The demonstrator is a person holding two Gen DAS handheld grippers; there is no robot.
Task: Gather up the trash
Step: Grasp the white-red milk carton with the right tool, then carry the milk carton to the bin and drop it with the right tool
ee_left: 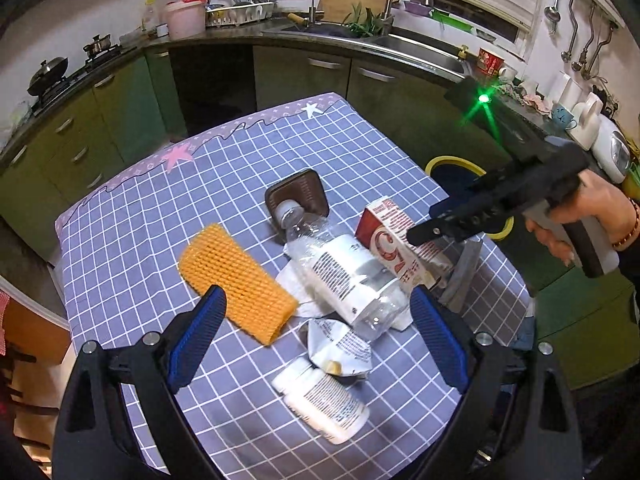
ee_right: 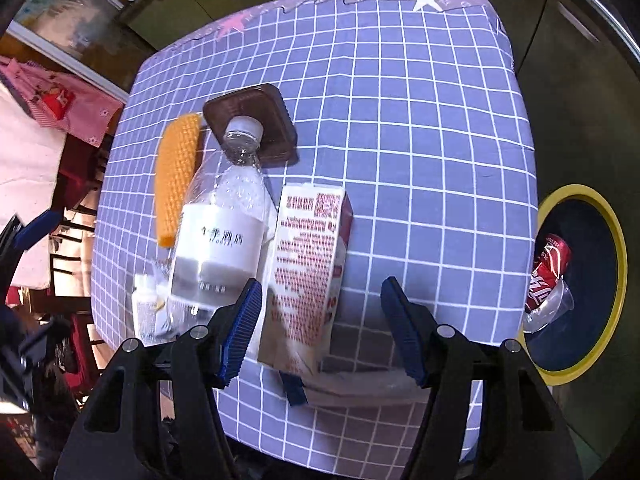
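A: Where's the trash?

B: Piled near the middle of the tabletop, on its blue checked cloth. A red-and-white carton lies beside a clear plastic bottle with a white label; the bottle's capped neck rests over a brown square tray. An orange knitted sleeve lies on the bottle's other side.

A: Can you read anything?

B: The carton's side is dense red print, too small to make out. In the left wrist view its end shows a large red figure, partly covered. The bottle's label has a short line of dark characters I can't read.

A: The claws?

B: The right claw hangs over the carton, one pad either side of its near end, not visibly pressing; the gap is spread but narrowing only slightly. The left claw is spread wide above the pile, nothing pinched.

A: What does one view show that the other misses?

B: The left wrist view shows a crumpled silver wrapper, a white pill bottle with fine print, and white paper under the plastic bottle; also a hand holding the right claw's handle, and a kitchen counter with a sink behind. The right wrist view looks into the yellow-rimmed bin just past the tabletop edge, where a red can with white lettering and a clear cup lie.
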